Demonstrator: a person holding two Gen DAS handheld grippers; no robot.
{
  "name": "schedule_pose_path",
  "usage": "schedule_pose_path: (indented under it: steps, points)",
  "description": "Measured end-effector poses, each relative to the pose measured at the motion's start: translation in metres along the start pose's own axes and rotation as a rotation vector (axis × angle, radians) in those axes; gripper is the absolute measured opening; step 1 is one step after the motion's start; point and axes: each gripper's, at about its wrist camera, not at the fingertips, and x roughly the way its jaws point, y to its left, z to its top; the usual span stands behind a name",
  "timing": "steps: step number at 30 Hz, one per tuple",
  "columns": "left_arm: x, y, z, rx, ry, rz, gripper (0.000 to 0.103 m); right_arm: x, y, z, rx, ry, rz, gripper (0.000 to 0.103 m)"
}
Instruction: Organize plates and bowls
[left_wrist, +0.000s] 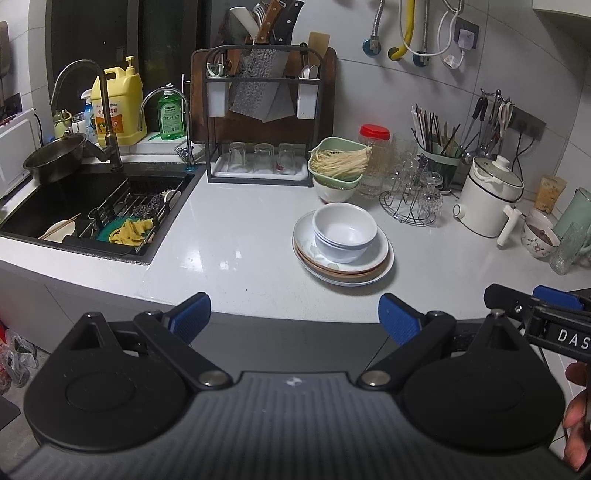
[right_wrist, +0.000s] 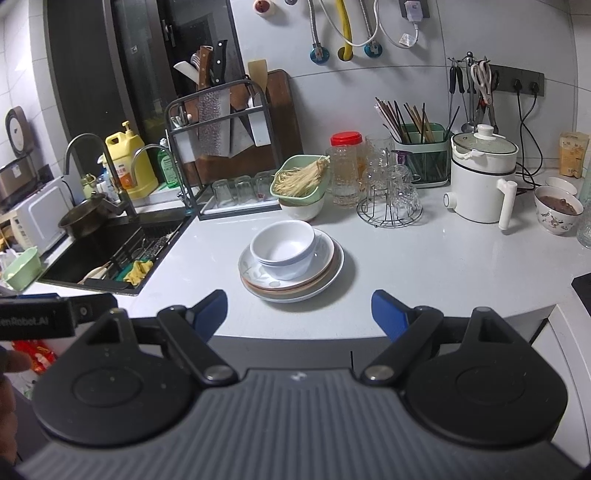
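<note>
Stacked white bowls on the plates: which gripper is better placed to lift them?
Right, marginally. The bowls sit almost centred between the open right gripper's fingers; the left gripper, also open, sees them offset right.

The right gripper (left_wrist: 546, 306), seen at the edge of the left wrist view, bears white letters "DAS", cut off by the frame. The left gripper (right_wrist: 48, 314), seen in the right wrist view, bears "enRobot.AI", its start cut off. The labels on the yellow jug (left_wrist: 117, 103) and the green bottle (left_wrist: 170, 114) are too small to read.
</note>
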Motion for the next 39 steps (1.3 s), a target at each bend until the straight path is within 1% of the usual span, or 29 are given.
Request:
schedule_pose_path:
  steps: [5,11,19,27,31,39]
  points:
    - [-0.001,0.001,0.001,-0.005,0.000,-0.003,0.099,-0.004,0.002,0.001,0.004,-0.009,-0.012,0.086]
    - [0.004,0.007,0.011,-0.011,0.003,-0.022,0.099,-0.005,0.002,0.003,0.011,-0.026,-0.022,0.086]
    - [0.008,0.011,0.021,0.002,0.005,-0.038,0.099,-0.004,0.009,0.005,0.013,-0.026,-0.038,0.086]
    - [0.013,0.010,0.020,0.012,0.021,-0.065,0.099,-0.006,0.013,0.004,0.018,-0.030,-0.070,0.086]
    - [0.016,0.006,0.021,0.017,0.031,-0.094,0.099,-0.005,0.010,0.004,0.022,-0.019,-0.072,0.086]
    - [0.016,0.001,0.021,0.036,0.024,-0.096,0.099,-0.010,0.004,0.004,0.045,-0.039,-0.087,0.086]
